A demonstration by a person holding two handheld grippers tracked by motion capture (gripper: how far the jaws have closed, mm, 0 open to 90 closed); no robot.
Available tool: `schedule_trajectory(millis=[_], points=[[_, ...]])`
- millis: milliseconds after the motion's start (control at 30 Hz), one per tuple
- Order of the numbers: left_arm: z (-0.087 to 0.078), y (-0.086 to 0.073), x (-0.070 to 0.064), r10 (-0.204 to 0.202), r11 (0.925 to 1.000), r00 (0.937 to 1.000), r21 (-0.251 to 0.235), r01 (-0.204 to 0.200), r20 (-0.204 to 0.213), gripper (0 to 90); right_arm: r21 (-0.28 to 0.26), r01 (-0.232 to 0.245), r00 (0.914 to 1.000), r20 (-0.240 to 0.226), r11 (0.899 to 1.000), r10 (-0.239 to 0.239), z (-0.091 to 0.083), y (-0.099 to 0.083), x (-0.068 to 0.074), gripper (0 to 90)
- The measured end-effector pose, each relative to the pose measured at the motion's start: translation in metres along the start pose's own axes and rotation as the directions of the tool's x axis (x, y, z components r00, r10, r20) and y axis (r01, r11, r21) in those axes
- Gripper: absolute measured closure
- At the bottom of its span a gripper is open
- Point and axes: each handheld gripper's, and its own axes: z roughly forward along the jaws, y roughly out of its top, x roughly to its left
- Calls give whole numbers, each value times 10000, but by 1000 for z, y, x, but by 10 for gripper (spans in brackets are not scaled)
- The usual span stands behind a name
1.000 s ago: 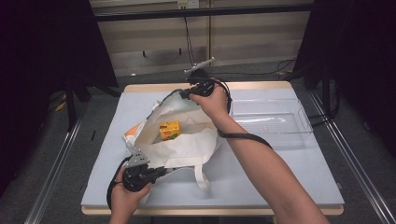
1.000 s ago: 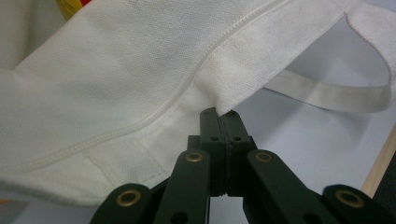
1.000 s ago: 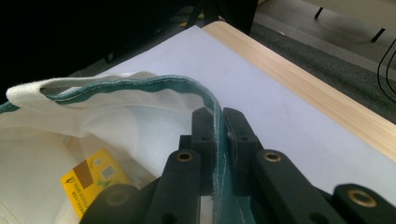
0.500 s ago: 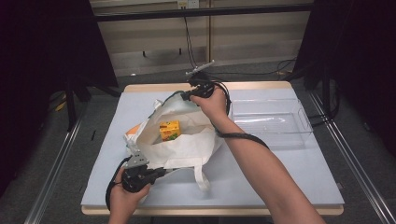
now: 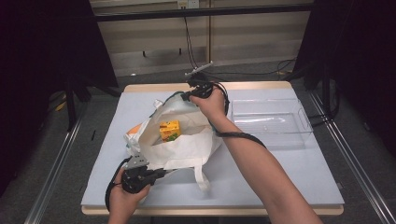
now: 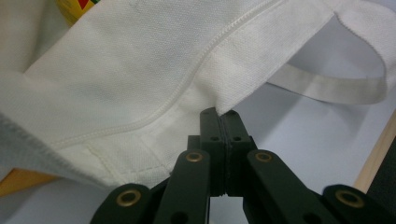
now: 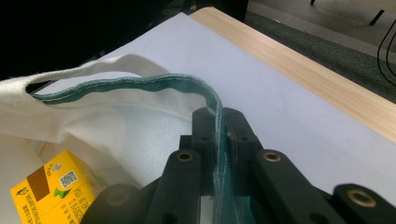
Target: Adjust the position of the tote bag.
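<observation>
Two grippers hold one white bag [image 5: 180,144] open on the table [image 5: 299,186]. The left gripper [image 5: 161,173], at the near edge of the table, has its jaws pressed together on the bag's near hem, where the cloth folds over beside a strap [image 6: 336,88]. The right gripper [image 5: 186,96], at the far side of the table, has its jaws clamped on the bag's far rim, a green-edged seam [image 7: 140,81] that runs down between the jaws. The bag lies left of centre on the table with its mouth spread between the two grippers. A yellow carton [image 5: 169,130] rests inside the bag, visible through the mouth; its corner shows in the right gripper view [image 7: 56,196]. One strap trails on the table toward the near edge. A clear tray [image 5: 271,116] stands to the right of the bag, near it but apart. An orange item [image 5: 134,129] shows at the bag's left side, partly hidden.
</observation>
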Motion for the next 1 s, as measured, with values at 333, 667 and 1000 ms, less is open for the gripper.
schedule_trajectory(millis=[333,667,1000], points=[[1,-1,0,-4,10000,10000,45,3,28,900,52,-62,9999,111,10000,62,4,-2,1,839],[1,-1,0,21,9999,10000,102,-21,21,900,231,-20,9998,196,9997,16,12,-5,-1,839],[1,-1,0,112,9997,9999,198,-113,45,900,338,-137,9997,207,9993,130,19,-12,-5,840]])
